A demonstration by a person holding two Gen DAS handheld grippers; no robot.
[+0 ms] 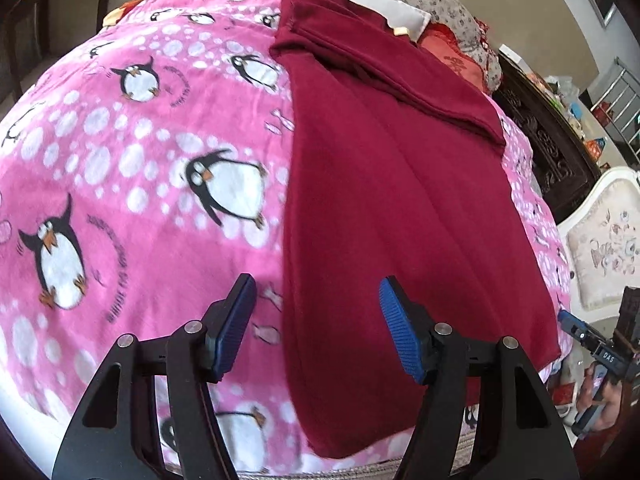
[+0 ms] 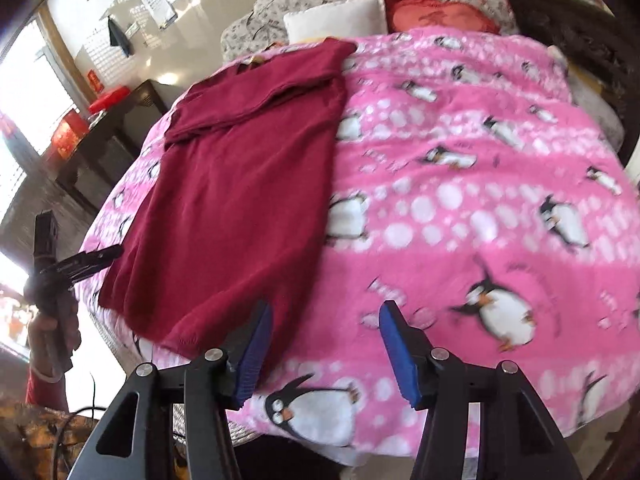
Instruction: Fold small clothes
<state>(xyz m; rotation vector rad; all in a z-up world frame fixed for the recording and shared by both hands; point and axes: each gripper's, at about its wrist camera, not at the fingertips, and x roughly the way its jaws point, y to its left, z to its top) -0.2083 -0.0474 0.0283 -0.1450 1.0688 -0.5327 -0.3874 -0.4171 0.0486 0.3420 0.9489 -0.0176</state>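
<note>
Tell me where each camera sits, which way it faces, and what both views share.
Left wrist: on the left gripper, jaws open, facing up the bed along the dark red garment; the right gripper shows at the right edge.
Right wrist: on the right gripper, jaws open, above the penguin blanket; the left gripper shows at the left edge.
Shared: garment, blanket, white pillow.

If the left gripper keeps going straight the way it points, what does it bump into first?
Probably the left edge of the dark red garment. The open left gripper points along that edge, with the pink penguin blanket under its left finger. Depth is hard to judge here.
</note>
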